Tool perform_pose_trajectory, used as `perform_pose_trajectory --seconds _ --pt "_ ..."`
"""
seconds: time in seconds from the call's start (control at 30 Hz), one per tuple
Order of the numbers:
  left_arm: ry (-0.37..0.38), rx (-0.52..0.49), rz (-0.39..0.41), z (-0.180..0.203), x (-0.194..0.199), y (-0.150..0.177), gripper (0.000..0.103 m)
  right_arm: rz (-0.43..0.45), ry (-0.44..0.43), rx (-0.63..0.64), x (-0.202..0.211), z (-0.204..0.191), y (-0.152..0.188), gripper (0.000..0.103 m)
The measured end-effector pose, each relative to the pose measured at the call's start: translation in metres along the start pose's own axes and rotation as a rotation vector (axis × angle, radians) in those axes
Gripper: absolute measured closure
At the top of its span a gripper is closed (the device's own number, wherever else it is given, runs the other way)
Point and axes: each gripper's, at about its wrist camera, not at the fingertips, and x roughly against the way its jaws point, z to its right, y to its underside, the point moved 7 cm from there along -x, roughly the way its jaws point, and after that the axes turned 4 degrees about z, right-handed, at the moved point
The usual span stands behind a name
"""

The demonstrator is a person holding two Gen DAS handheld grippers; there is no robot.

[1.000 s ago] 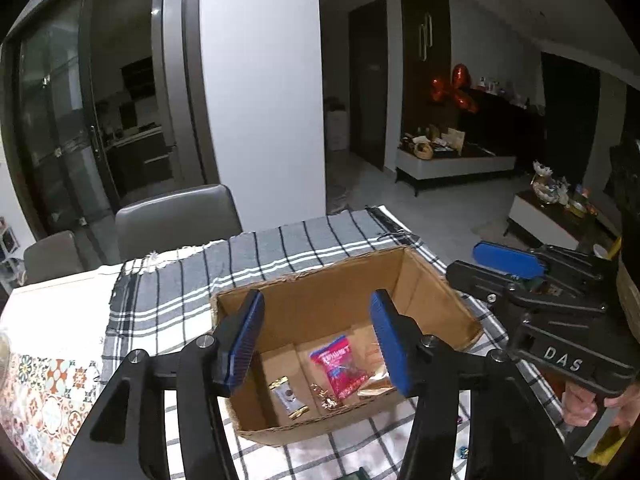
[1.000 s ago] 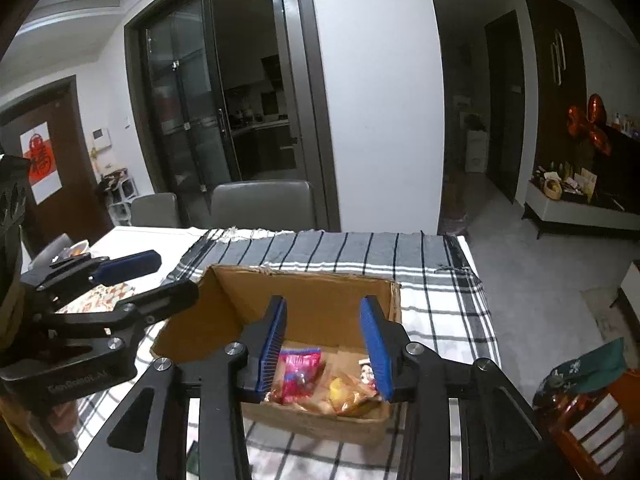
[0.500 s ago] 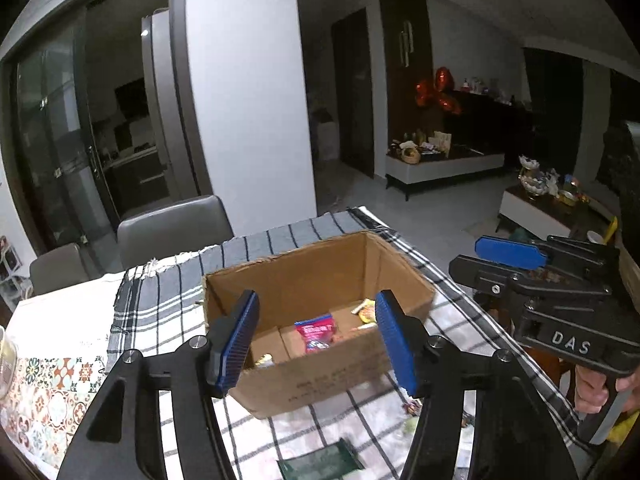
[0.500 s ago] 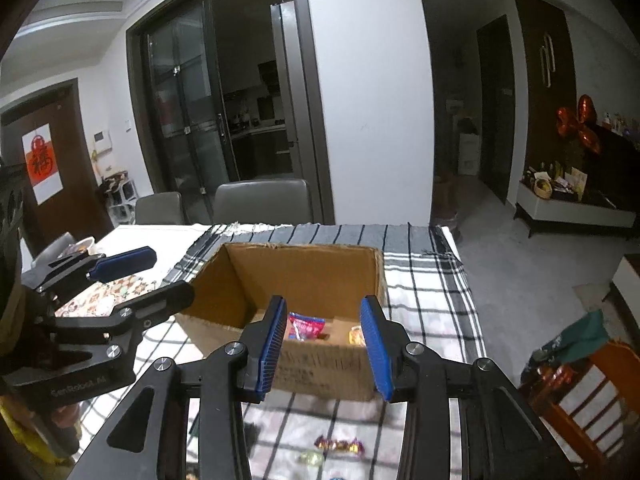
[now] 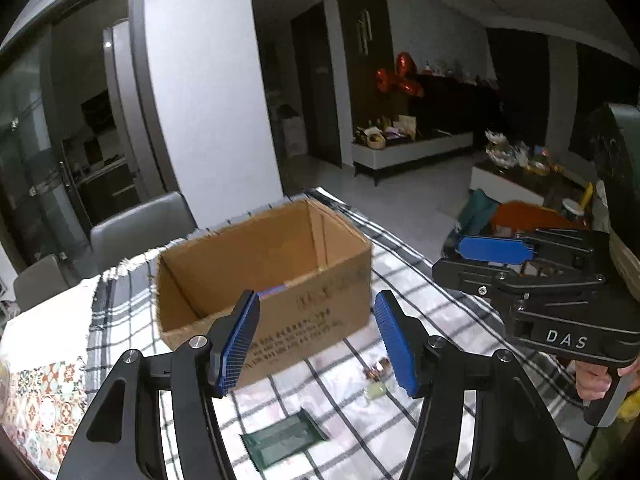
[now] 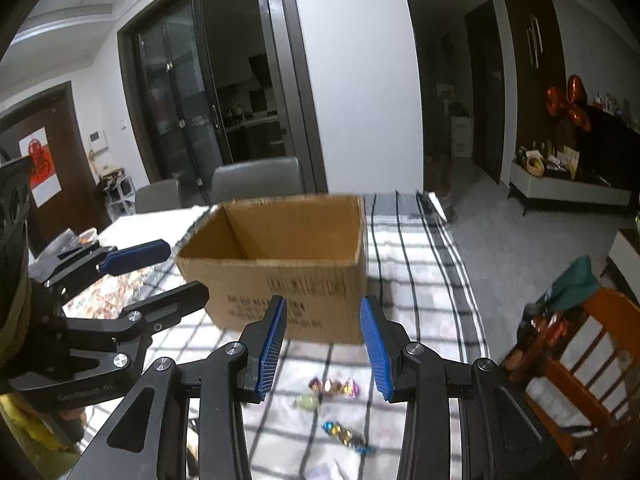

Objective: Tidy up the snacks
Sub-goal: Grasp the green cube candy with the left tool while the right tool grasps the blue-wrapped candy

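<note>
On the checked cloth [image 5: 404, 440], near left, a flat green packet [image 5: 282, 438] lies: light, thin, slick, best pinched at an edge. The left gripper [image 5: 316, 340] hangs open and empty over it. Right of the packet sit small wrapped candies [image 6: 332, 387], light and slippery; grip one across its middle. The right gripper [image 6: 323, 346] is open, empty. The box [image 6: 280, 264] stands beyond

Both wrist views look forward-down — sharing the cardboard box [image 5: 264, 280] on the checked cloth [image 6: 420, 280].
</note>
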Motion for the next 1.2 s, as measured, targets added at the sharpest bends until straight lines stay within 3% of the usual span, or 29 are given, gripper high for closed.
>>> perform_pose_trajectory --seconds 0.6,0.83,1.2 --pt "0.137 -0.051 -0.195 0.040 -0.036 0.082 0.044 -0.223 -0.008 -0.010 -0.025 0.010 0.101 0.064" --pt "0.191 -0.039 -0.286 0.044 -0.060 0.106 0.048 -0.318 -0.022 -0.013 -0.041 0.012 0.127 0.064" --pt "0.235 -0.040 -0.362 0.051 -0.092 0.127 0.053 -0.404 -0.012 0.049 -0.060 0.018 0.148 0.064"
